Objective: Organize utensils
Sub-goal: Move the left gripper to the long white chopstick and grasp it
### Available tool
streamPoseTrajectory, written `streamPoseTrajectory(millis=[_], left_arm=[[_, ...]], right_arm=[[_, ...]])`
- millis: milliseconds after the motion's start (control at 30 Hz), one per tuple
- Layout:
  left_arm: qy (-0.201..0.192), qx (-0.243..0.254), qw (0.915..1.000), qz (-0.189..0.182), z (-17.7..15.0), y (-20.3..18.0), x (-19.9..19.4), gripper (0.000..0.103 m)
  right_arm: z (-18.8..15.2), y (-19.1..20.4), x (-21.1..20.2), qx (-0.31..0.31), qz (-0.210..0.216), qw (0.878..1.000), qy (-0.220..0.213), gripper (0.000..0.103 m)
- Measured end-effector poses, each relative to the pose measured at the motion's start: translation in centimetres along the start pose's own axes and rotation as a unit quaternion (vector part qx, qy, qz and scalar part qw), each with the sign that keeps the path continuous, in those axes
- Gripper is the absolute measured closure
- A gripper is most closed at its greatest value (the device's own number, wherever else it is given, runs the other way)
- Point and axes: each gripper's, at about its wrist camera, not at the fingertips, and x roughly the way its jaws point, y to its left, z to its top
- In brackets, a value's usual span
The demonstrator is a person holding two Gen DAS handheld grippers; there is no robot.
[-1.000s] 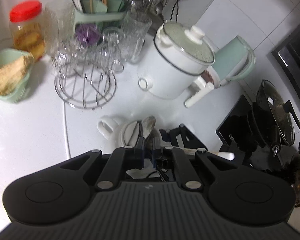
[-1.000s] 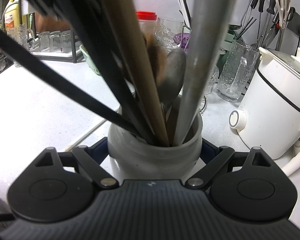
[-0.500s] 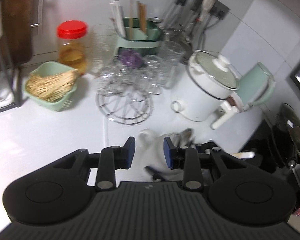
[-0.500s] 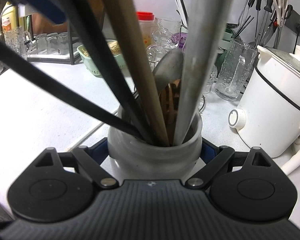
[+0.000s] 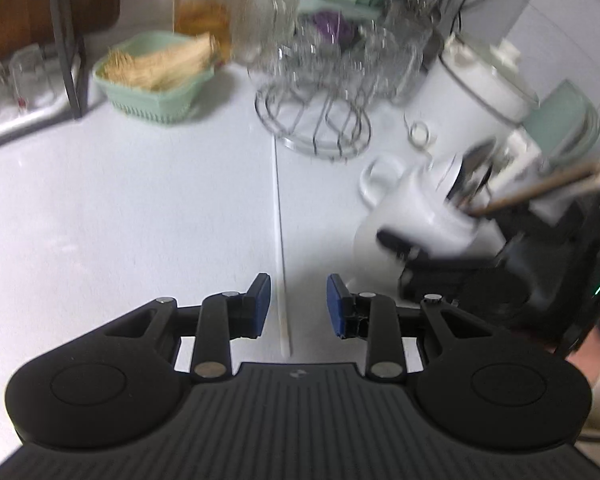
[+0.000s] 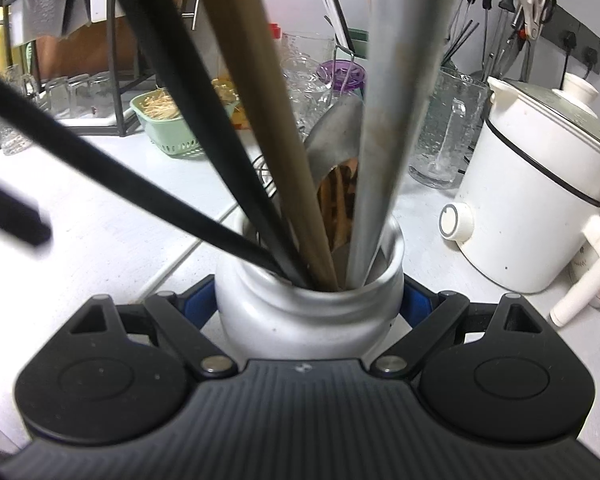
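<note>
The right gripper [image 6: 309, 308] is clamped on the white utensil jar [image 6: 309, 312], its blue pads pressed against the jar's shoulders on both sides, and the jar is held tilted, as the left wrist view shows, over the right part of the white counter [image 5: 140, 208], just in front of the white electric cooker [image 6: 540, 200]. Out of the jar's mouth fan the utensils already gathered: a black handle [image 6: 180, 92], a wooden handle [image 6: 256, 92], a grey metal handle [image 6: 400, 80] and a spoon bowl [image 6: 336, 136] behind them. The left gripper [image 5: 294, 304] is held apart with nothing between its pads, low over the middle of the counter, astride a thin white chopstick [image 5: 279, 216] that lies along the counter pointing away towards the wire rack [image 5: 312, 120] of glasses. The step in hand is judged to be the fetching of that loose stick while the jar is kept ready. For the next move, the left pads would have to be lowered to either side of the stick, closed on so thin a thing squarely, and the stick then carried rightwards and slipped into the crowded mouth of the jar.
</note>
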Motion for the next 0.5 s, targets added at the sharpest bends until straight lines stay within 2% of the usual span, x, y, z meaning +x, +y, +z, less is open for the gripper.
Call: streamPoseTrajectory(millis=[67,233,400,500], left_arm=[[0.009,-0.003,0.9999,-0.006,-1.4,0.2,1.1,0.068],[0.016,0.001,0.9998,0.012,-3.7,0.5,3.3,0.068],[0.019,-0.022,0.9995,0.01,-4.4,1.2,5.0,0.069],[0.019,-0.007,0.9994,0.026,-4.5,0.8,5.7,0.069]], right_arm=[[-0.1,0.0,-0.2,0.002,-0.004,1.0,0.003,0.01],[0.2,0.2,-0.1,0.007,-0.012,1.0,0.015,0.01],[0.4,0.1,0.1,0.007,-0.015,1.0,0.023,0.01],[0.6,0.2,0.1,0.007,-0.017,0.999,0.028,0.01]])
